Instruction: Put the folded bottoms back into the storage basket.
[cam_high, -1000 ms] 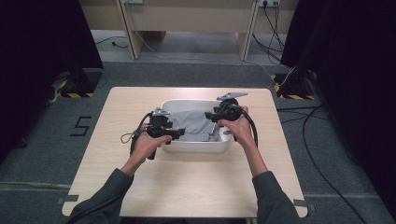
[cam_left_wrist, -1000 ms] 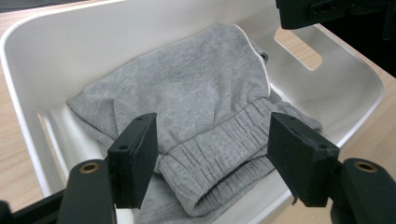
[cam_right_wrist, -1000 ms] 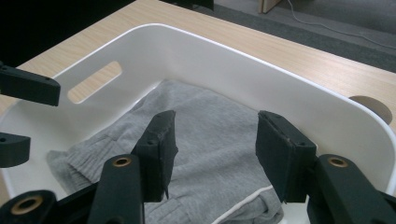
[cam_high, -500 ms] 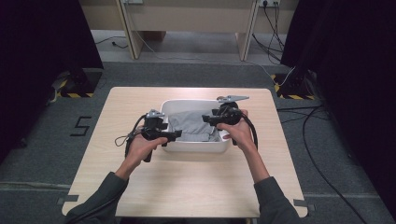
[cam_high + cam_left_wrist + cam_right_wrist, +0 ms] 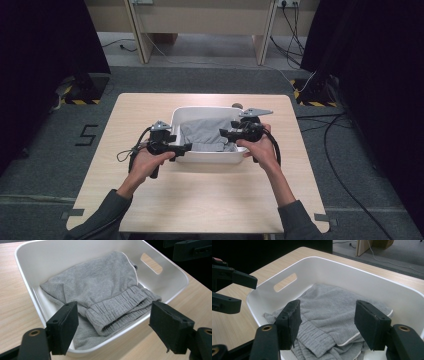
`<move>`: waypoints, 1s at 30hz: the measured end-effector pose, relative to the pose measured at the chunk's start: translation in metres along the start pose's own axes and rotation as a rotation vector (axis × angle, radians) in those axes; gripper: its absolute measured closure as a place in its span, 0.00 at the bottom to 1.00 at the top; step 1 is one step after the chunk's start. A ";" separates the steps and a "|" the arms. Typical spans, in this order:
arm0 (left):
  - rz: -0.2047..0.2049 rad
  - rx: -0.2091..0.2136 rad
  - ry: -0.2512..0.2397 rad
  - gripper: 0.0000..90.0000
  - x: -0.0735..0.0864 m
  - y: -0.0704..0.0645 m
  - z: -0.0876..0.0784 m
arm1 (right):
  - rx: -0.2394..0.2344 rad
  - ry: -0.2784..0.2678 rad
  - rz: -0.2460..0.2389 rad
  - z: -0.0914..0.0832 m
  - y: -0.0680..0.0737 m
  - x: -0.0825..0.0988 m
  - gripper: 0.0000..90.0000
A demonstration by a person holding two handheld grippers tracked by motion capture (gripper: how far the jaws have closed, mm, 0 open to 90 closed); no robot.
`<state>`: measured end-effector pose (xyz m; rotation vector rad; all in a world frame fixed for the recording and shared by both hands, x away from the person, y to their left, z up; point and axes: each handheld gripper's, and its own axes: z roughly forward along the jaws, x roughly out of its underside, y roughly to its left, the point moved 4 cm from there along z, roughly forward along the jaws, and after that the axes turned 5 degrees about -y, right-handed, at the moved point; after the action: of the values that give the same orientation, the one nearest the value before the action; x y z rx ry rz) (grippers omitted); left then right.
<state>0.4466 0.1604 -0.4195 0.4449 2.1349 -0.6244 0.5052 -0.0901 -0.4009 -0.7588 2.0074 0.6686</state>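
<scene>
A folded grey garment (image 5: pixel 202 132) (image 5: pixel 100 277) (image 5: pixel 337 293) with a ribbed elastic waistband lies in a white plastic tub (image 5: pixel 200 109) (image 5: pixel 27 265) (image 5: pixel 352 277) at the table's middle. My left gripper (image 5: pixel 186 147) (image 5: pixel 113 304) hovers at the tub's near left corner, pointing across it. Its jaws have just been opening and stand wide above the waistband, touching nothing. My right gripper (image 5: pixel 223 134) (image 5: pixel 328 302) is over the tub's right side, facing the left one. Its jaws have also just been opening, and nothing is gripped between them.
The tub sits on a light wooden table (image 5: pixel 200 200) with bare board in front of it and on both sides. A small dark object (image 5: pixel 236 105) lies just behind the tub. Cables (image 5: pixel 340 130) run over the grey floor to the right.
Both grippers have drawn back a little from the tub's middle toward the person, the left one also going left. The garment stays lying in the tub.
</scene>
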 end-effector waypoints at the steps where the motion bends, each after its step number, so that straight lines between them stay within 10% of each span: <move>1: -0.001 0.002 0.000 0.25 0.001 -0.001 -0.001 | 0.001 0.002 0.000 -0.002 0.001 0.001 0.43; 30: 0.044 0.061 -0.045 0.25 0.026 -0.022 -0.033 | 0.008 -0.054 -0.059 -0.043 0.021 0.035 0.44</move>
<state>0.3987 0.1638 -0.4173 0.5055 2.0627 -0.6693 0.4517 -0.1152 -0.4064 -0.7848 1.9304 0.6397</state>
